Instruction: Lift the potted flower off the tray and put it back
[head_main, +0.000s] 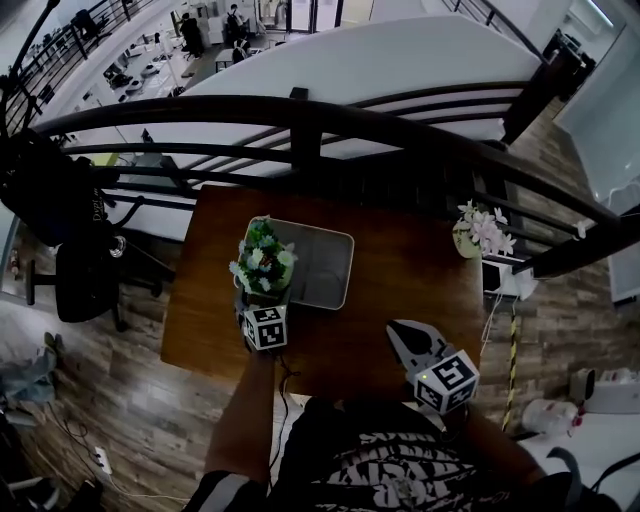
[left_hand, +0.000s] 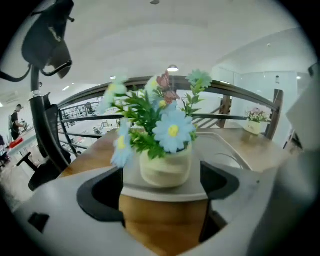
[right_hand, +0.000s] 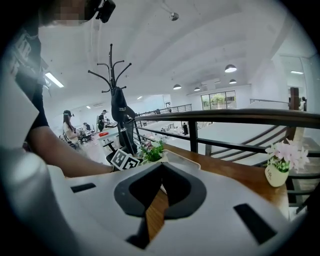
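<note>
Cream pot of blue and white flowers stands on pale grey rectangular tray, near-left corner. Left gripper: jaws apart just short of pot, gripping nothing. Right gripper: jaws together, empty (idle). Lift either pending or already completed; cannot tell which.

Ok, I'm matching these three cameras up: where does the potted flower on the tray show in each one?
Head view: potted flower left of centre, at the tray's left end.
Left gripper view: dead centre, just past the parted jaws.
Right gripper view: small, left of centre, above the jaws.
Shared landmark: the pink flower pot, off to the right in all three.
</note>
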